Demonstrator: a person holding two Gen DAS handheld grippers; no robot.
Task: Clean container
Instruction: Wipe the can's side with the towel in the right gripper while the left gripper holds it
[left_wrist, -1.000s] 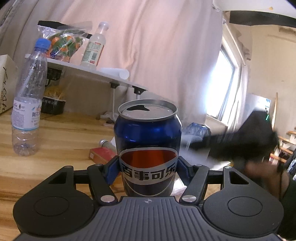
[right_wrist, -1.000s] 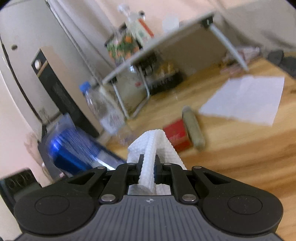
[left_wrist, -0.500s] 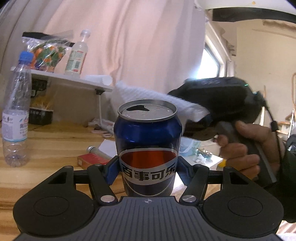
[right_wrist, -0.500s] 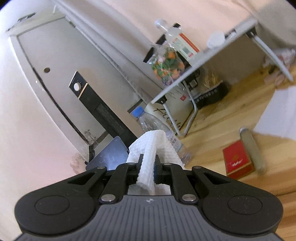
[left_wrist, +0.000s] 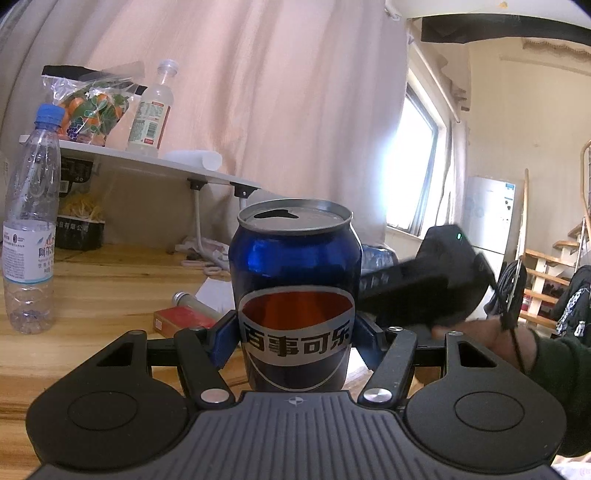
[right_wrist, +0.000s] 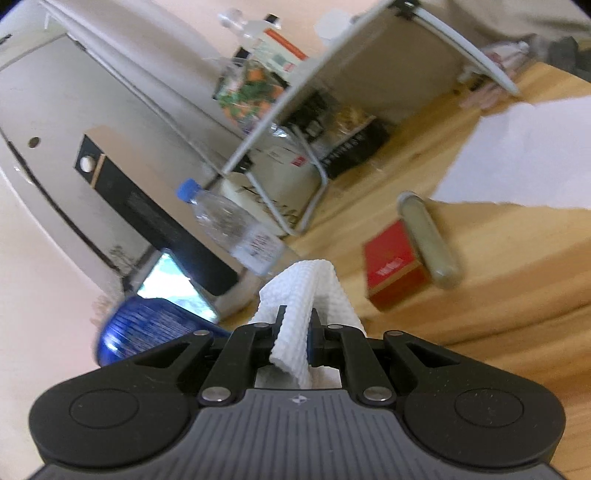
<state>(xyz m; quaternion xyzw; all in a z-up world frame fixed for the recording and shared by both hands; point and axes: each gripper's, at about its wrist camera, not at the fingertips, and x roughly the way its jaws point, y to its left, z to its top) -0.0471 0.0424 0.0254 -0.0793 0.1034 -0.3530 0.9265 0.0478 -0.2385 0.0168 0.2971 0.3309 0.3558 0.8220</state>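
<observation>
A: Nearest? Blue can (left_wrist: 294, 295) upright, clamped in left gripper (left_wrist: 294, 341); right gripper (right_wrist: 297, 332) pinched tight on folded white paper towel (right_wrist: 310, 295), just right of can.

B: Beyond? Red box (right_wrist: 393, 267) and grey tube (right_wrist: 428, 240) touching on wooden floor (right_wrist: 498, 258); water bottle (left_wrist: 31, 221) left; white sheet (right_wrist: 524, 155), folding table (left_wrist: 147, 158) farther back.

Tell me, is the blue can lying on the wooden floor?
No, the blue can stands upright, clamped in the left gripper.
</observation>
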